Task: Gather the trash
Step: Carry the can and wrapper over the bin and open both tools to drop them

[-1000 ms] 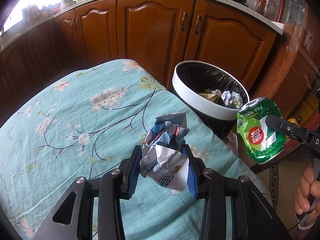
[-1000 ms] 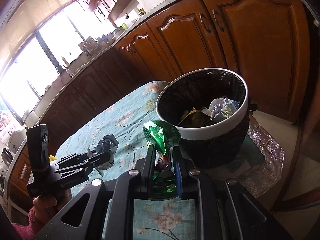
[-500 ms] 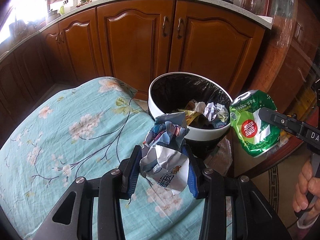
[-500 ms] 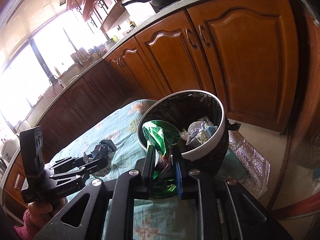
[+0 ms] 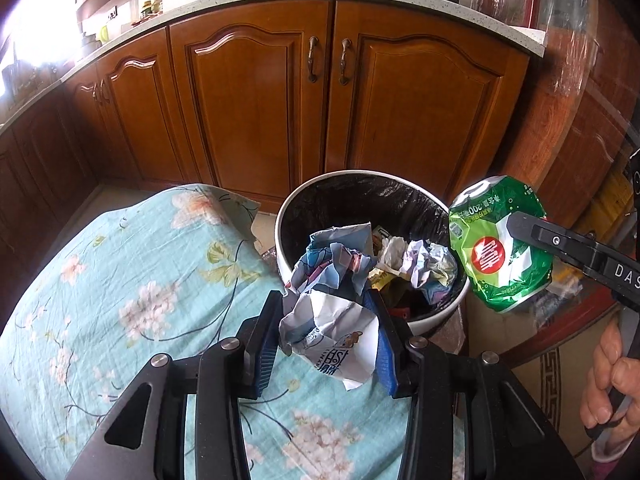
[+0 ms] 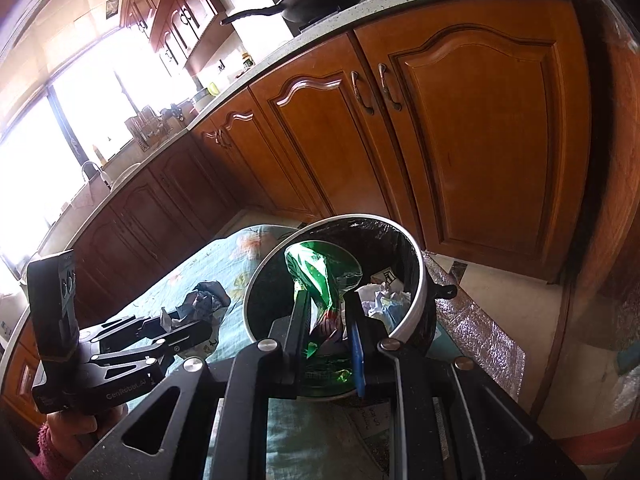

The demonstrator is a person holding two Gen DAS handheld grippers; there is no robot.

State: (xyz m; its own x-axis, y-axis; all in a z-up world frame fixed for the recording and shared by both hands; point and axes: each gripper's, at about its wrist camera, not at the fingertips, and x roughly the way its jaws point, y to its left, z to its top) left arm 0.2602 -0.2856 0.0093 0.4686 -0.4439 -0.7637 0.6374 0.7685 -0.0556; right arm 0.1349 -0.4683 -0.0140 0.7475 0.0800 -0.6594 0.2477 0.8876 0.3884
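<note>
My left gripper [image 5: 326, 320] is shut on a crumpled paper wrapper [image 5: 332, 328], white with blue and pink print, held over the table edge just short of the trash bin [image 5: 288, 208]. The bin is white-rimmed with a black liner and holds crumpled paper. My right gripper [image 6: 326, 316] is shut on a crushed green can [image 6: 320, 276] and holds it above the bin [image 6: 416, 280]. The can also shows in the left wrist view [image 5: 500, 252], just right of the bin's rim. The left gripper with its wrapper shows in the right wrist view [image 6: 200, 304].
A table with a teal floral cloth [image 5: 112, 280] lies left of the bin. Brown wooden cabinets [image 5: 320, 112] stand close behind the bin, with a stone counter and pots on top. A silvery mat [image 6: 476, 328] lies on the floor under the bin.
Both grippers have moved toward the bin with their loads. The wrapper has gone from mid-table to the bin's near rim. The can now sits over the bin's opening.
</note>
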